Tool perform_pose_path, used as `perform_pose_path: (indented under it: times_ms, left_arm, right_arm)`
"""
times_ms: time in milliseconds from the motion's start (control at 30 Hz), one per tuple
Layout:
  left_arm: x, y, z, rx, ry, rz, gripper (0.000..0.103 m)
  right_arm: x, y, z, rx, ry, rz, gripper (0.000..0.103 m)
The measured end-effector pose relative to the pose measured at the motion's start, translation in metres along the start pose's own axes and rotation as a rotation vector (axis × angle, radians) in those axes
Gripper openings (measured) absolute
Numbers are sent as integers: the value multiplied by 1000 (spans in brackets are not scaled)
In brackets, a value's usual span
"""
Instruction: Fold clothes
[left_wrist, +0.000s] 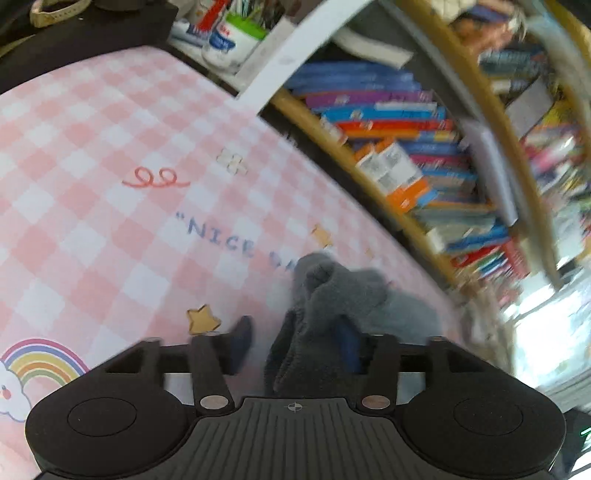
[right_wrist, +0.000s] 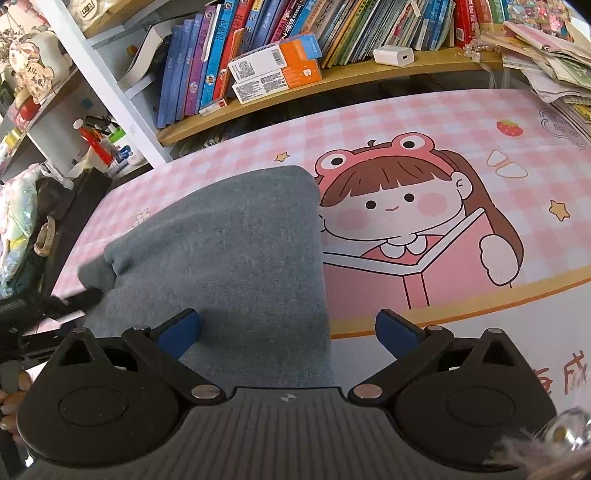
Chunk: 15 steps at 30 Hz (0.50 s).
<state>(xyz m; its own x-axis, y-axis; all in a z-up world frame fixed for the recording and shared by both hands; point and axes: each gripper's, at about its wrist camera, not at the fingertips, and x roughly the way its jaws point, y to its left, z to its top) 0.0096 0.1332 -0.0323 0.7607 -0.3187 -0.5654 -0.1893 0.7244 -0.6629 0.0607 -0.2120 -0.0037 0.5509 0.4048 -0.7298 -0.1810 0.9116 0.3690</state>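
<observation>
The grey garment (right_wrist: 229, 251) lay on the pink checked mat (right_wrist: 461, 122) that covered the worktop, folded into a long strip that ran from the near edge toward the bookshelf (right_wrist: 332, 79) at the far edge. Its right side touched the printed cartoon girl (right_wrist: 399, 206) in a frog hat.

The right gripper (right_wrist: 288, 328) hovered over the near end of the cloth with its blue pads (right_wrist: 181, 328) wide apart and nothing between them.

The left gripper (left_wrist: 295, 343) stood with its fingers apart, and a bunched grey part of the garment (left_wrist: 332, 295) rose between them. This view was blurred, so I cannot tell whether the fingers really pinched the cloth.

On the mat, in the left wrist view, blue letters read "NICE" (left_wrist: 218, 236), and the next word was hidden by the cloth. A rainbow (left_wrist: 40, 362) and a star (left_wrist: 202, 318) were printed near them. Red Chinese characters (right_wrist: 565, 373) at the near right edge were cut off. The writing on the book spines was too small to read.
</observation>
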Motion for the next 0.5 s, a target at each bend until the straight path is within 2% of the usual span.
perform_pose_path:
  times_ms: [67, 100, 167, 333, 500]
  left_arm:
    - [-8, 0, 1, -12, -39, -17, 82]
    - [-8, -1, 1, -12, -41, -12, 83]
    - [-4, 0, 1, -21, -10, -8, 84]
    - [23, 1, -8, -61, 127, -18, 85]
    - [35, -6, -14, -32, 154, -29, 85]
  right_arm:
    - [0, -2, 0, 12, 0, 1, 102]
    - [1, -3, 0, 18, 1, 2, 102]
    - [3, -5, 1, 38, 10, 10, 102]
    - [8, -15, 3, 107, 36, 45, 102]
    - [17, -20, 5, 141, 87, 110, 96]
